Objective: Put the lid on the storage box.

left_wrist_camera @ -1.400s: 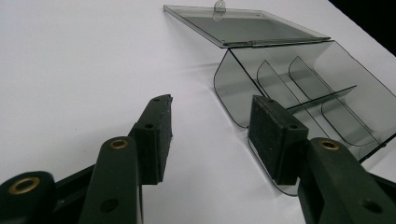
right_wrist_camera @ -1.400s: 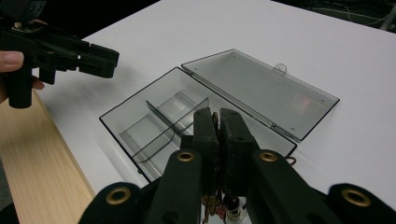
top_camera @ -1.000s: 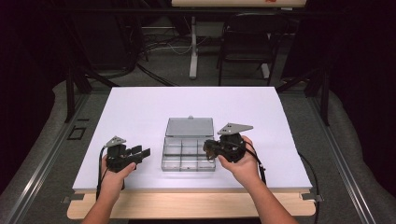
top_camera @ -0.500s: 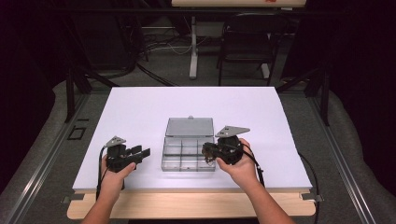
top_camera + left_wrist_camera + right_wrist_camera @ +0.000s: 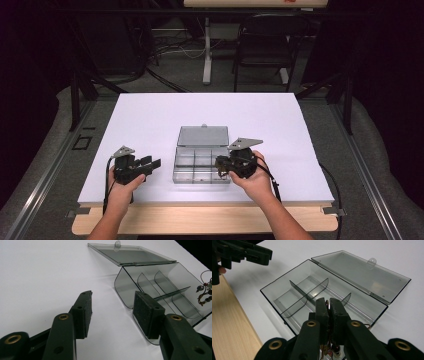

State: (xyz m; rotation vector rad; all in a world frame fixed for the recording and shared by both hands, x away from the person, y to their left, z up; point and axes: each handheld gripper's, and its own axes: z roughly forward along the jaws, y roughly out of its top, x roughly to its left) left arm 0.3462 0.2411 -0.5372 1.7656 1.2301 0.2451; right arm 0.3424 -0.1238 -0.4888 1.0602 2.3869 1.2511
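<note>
On the counter (image 5: 150,120) sits 1 clear box (image 5: 200,165) with 1 open lid (image 5: 202,136) and 6 compartments; 2 grippers; 1 beaded trinket (image 5: 203,293); 1 chair (image 5: 265,47).

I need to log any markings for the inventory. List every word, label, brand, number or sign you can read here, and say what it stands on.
None can be read: no text shows on the clear compartment box, its open lid, the left gripper, the right gripper shut on a small beaded wire piece, or the white table.
</note>
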